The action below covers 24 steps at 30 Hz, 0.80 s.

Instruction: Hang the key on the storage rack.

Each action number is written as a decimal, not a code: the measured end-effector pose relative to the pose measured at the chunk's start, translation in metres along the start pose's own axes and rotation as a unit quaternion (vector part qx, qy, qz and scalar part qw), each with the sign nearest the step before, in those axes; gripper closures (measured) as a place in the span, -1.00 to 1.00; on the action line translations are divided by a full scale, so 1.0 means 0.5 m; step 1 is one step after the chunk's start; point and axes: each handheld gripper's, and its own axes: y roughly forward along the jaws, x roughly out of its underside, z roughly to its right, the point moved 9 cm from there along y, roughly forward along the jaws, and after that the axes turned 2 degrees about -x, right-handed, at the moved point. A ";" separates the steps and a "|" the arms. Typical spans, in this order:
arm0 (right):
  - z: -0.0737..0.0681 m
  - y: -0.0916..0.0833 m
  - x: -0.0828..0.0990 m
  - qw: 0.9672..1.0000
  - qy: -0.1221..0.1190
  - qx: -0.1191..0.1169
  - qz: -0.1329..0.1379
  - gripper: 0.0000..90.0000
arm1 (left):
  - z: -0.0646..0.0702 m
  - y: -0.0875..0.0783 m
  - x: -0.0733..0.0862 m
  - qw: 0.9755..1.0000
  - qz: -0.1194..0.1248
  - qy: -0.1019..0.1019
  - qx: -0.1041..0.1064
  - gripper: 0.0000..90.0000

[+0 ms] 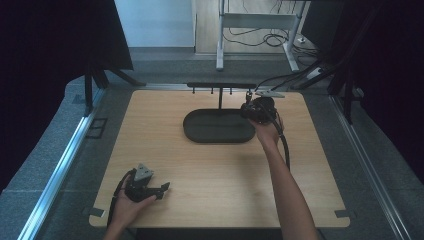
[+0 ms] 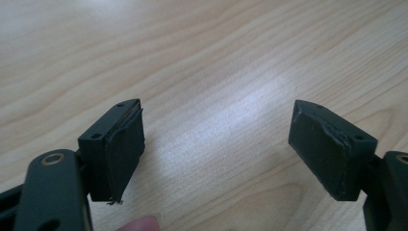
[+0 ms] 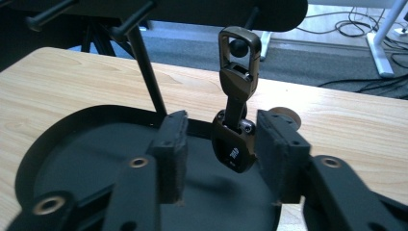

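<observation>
Key fob on the rack peg, right gripper's jaws apart around it.

The key fob (image 3: 235, 144) hung by its loop from a peg (image 3: 238, 46) of the black rack (image 1: 220, 88), above the far right end of the dark oval tray (image 1: 200, 134). The right gripper (image 3: 221, 149) stood parted beside it, pads not pressing. The left gripper (image 2: 216, 144) rested wide apart over the near left of the wooden table (image 1: 210, 175).
</observation>
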 end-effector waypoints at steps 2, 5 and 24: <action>-0.001 -0.003 0.004 1.000 -0.004 -0.001 -0.001 0.11 | 0.002 -0.009 -0.007 1.000 0.007 0.002 0.002 -0.54; 0.001 -0.008 0.011 1.000 -0.005 -0.004 -0.001 0.02 | 0.006 -0.017 -0.014 1.000 0.016 0.003 0.003 -0.54; -0.025 -0.068 0.038 0.998 -0.031 -0.046 0.010 -0.07 | 0.008 -0.026 -0.018 1.000 0.019 0.002 0.003 -0.52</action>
